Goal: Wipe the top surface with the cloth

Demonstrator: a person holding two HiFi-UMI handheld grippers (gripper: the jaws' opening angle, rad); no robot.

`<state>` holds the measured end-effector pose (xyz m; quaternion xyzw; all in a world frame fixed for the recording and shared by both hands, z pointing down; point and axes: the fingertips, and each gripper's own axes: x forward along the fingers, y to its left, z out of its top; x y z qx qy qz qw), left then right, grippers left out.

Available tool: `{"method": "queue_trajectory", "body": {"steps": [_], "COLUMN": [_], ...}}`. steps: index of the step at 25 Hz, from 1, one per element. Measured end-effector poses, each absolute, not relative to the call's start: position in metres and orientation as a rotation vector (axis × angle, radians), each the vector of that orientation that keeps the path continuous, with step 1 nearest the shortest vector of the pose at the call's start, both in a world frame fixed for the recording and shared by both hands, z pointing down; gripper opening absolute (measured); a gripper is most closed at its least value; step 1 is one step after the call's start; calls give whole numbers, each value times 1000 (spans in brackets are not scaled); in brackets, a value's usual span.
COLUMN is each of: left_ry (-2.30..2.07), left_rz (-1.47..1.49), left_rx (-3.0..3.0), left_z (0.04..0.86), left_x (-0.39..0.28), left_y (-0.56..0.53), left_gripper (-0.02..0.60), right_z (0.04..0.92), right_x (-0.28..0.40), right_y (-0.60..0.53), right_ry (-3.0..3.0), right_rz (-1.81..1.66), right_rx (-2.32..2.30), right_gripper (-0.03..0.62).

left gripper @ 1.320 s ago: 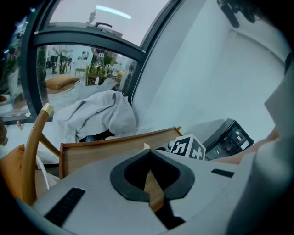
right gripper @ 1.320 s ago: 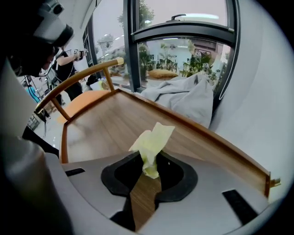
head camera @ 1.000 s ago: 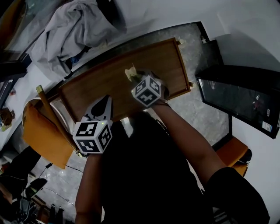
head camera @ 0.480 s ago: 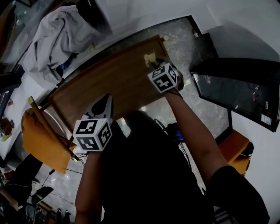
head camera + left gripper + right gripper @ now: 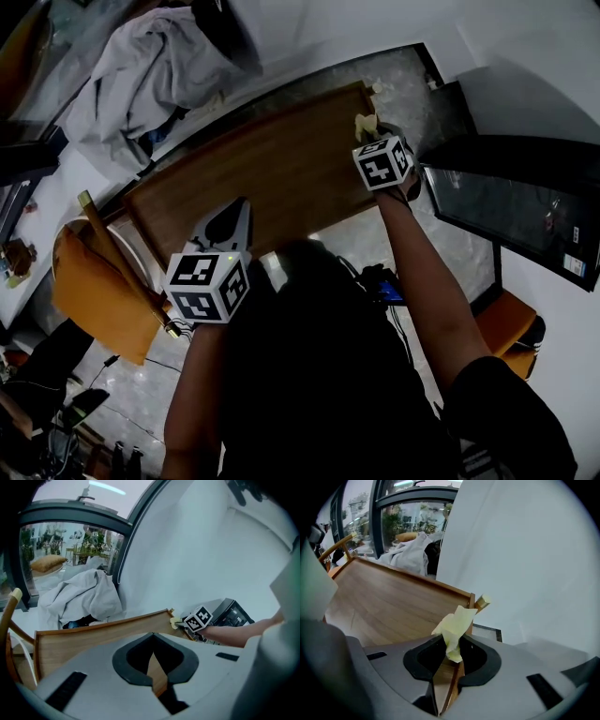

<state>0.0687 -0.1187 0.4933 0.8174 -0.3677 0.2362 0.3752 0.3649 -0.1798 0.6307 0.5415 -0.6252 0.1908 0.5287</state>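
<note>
**One cloth at the far right corner, wipe not visibly finished**

Nearest to us, the left gripper [image 5: 152, 637] hangs over the near left edge of the table top [image 5: 262, 173]. Its jaws are pressed together with nothing between them, so it plays no part in the wiping.

The brown wooden top stretches away bare. We see no streaks, crumbs or damp trail on it, so we cannot say how much has been wiped.

At the far right corner, the right gripper [image 5: 455, 644] pinches the small pale yellow cloth [image 5: 457, 620]. The cloth's loose end sticks out past the jaws, close to the raised rim and a brass-tipped post. We cannot tell whether the cloth is pressing on the wood.

We judge the wiping to be under way at that corner. The left and near parts of the top, well apart from the cloth, may yet need passes.

On writing, we find nothing we can read. Each gripper cube carries black-and-white square markers with no words. A black screen [image 5: 511, 202] on the right has a small label that is too tiny to make out. Beyond the table, a grey heap of fabric [image 5: 150, 66] shows no print.
</note>
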Motion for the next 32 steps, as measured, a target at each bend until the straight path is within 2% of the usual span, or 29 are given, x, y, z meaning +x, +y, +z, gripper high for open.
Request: {"method": "queue_trajectory", "body": {"steps": [2,5,14,18,24,32], "left_ry": [-964,-1015,-1154,-1172,-1181,-1097], "left_rz": [594,572,517,527,548,568], "left_rx": [2084,2066,1995,1976,1967,1982], "left_z": [488,481,467,471,477,493], "left_x": [51,13,-126,-170,-210,-211], "left_y": [-115,-109,-72,-52,-31,-19], "left_gripper": [12,12,12,12,12,12], "right_z": [621,604,579,586,615,649], "right_x": [355,296,-13,-108,-178,-203], "right_y": [-178,-176,-136,-116,-86,-83], "right_ry": [-1510,-1662,-2145,-2232,-2226,-2124], "right_rz": [435,448,499,533,596,529], "right_rx": [1303,1280,914,776,670,648], "right_gripper": [87,89,89,89,89,89]}}
